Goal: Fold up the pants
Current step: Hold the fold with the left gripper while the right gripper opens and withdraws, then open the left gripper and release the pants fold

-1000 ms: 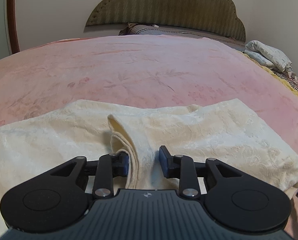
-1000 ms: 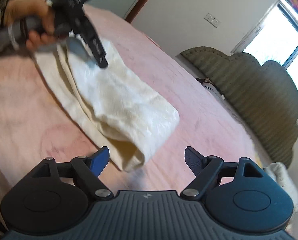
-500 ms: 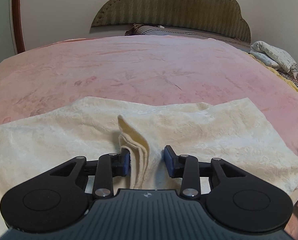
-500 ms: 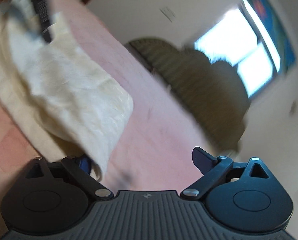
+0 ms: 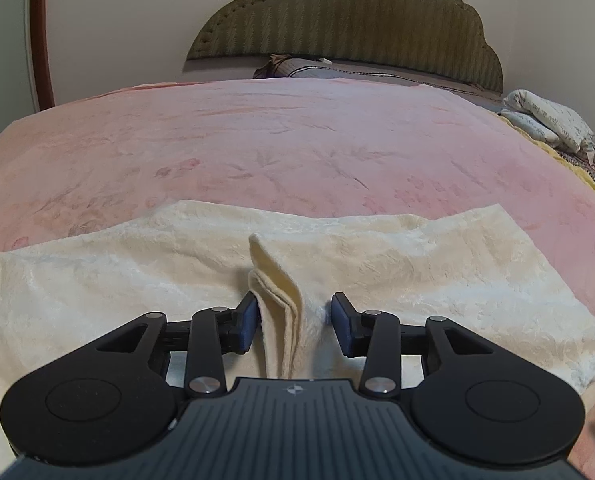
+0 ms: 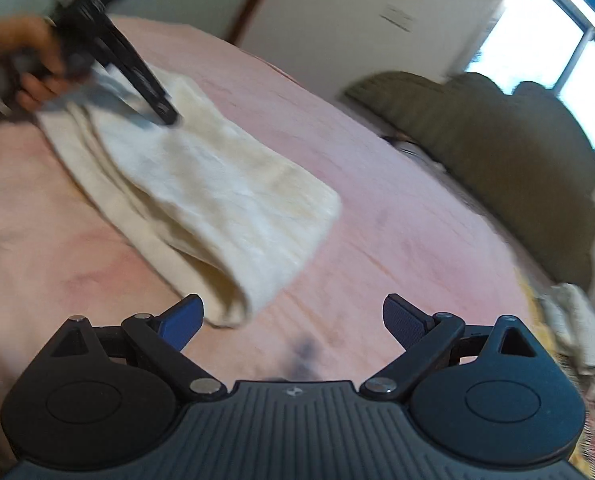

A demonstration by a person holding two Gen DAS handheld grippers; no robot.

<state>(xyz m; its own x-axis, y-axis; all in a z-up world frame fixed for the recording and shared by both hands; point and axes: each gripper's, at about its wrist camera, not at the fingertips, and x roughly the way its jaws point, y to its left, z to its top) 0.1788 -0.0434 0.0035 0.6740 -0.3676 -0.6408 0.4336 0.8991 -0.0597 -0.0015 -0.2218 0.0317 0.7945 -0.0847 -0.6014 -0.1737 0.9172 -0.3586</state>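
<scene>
Cream textured pants [image 5: 417, 272] lie folded lengthwise across the pink bedspread [image 5: 297, 152]. My left gripper [image 5: 295, 320] straddles a raised pinch of the cloth's near edge; the left pad touches the fold, the right pad stands a little off it, so the jaws are partly open. In the right wrist view the pants [image 6: 225, 192] run from the upper left to a folded end near my right gripper [image 6: 293, 318], which is wide open, empty, just above the bedspread beside that end. The left gripper [image 6: 137, 76] shows there at the pants' far end.
A dark green padded headboard [image 5: 349, 20] and pillows stand at the bed's far end. A white patterned bundle [image 5: 549, 120] lies at the right edge. A bright window [image 6: 553, 52] is behind the headboard in the right wrist view.
My left gripper's jaws have narrowed around the cloth ridge, which has bunched up taller. My right gripper swung in close to the pants' end and back off, staying open.
</scene>
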